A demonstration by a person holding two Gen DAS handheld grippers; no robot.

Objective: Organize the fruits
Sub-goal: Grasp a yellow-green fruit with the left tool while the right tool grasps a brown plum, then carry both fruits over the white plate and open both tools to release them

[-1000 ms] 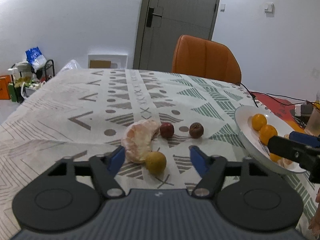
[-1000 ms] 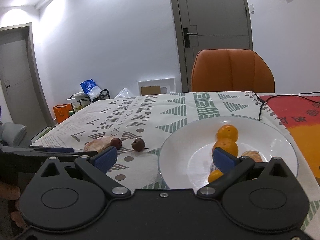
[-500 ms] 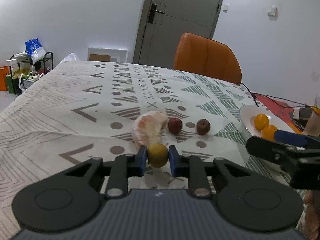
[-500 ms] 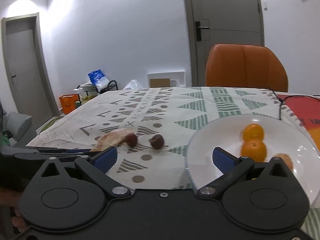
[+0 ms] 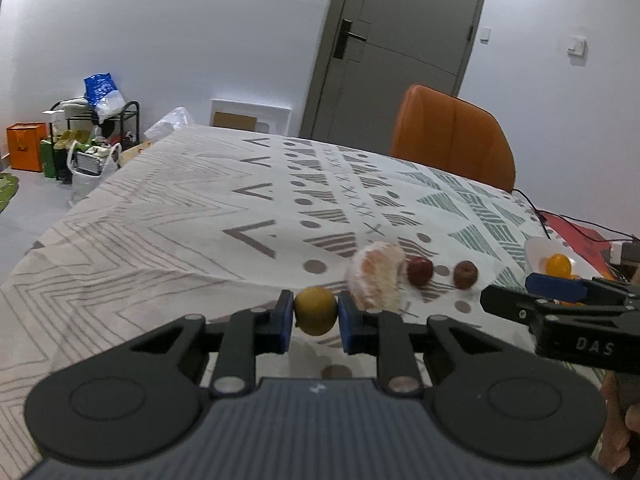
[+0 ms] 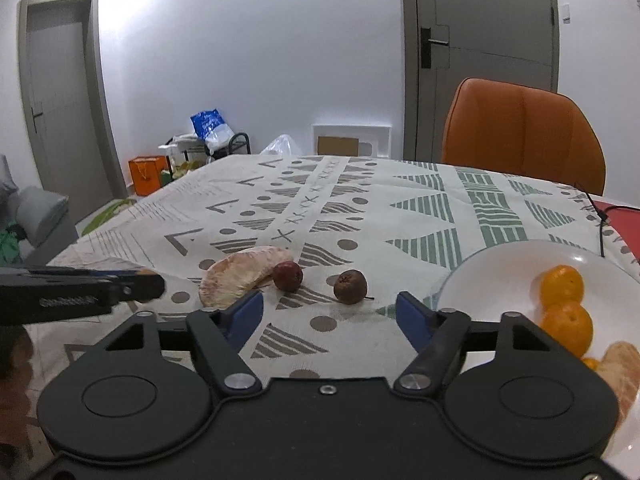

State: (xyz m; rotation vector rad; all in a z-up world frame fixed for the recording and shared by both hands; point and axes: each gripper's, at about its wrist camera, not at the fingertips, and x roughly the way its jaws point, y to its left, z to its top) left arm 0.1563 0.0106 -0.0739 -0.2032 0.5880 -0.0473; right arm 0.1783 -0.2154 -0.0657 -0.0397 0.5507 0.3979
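Note:
My left gripper (image 5: pixel 315 314) is shut on a small yellow-green fruit (image 5: pixel 315 310), held just above the patterned tablecloth. Beyond it lie a peeled pomelo wedge (image 5: pixel 376 276), a red jujube (image 5: pixel 419 271) and a brown jujube (image 5: pixel 465 274). In the right wrist view the same pomelo wedge (image 6: pixel 244 272), red jujube (image 6: pixel 287 276) and brown jujube (image 6: pixel 350 286) sit ahead of my right gripper (image 6: pixel 330 312). Its jaws are closing with nothing between them; the brown jujube lies a little beyond the tips. A white plate (image 6: pixel 492 276) at right holds oranges (image 6: pixel 561 284) and a pomelo piece (image 6: pixel 622 368).
An orange chair (image 6: pixel 524 132) stands at the table's far side, with a grey door behind it. A black cable (image 6: pixel 600 216) runs over a red mat at the right edge. Bags and a rack (image 5: pixel 92 136) stand on the floor at left. The left gripper's side (image 6: pixel 80 292) crosses the right wrist view.
The left gripper closed on the yellow-green fruit and lifted it back from the pomelo wedge. The right gripper swung left from over the plate toward the jujubes, and its jaws have narrowed.

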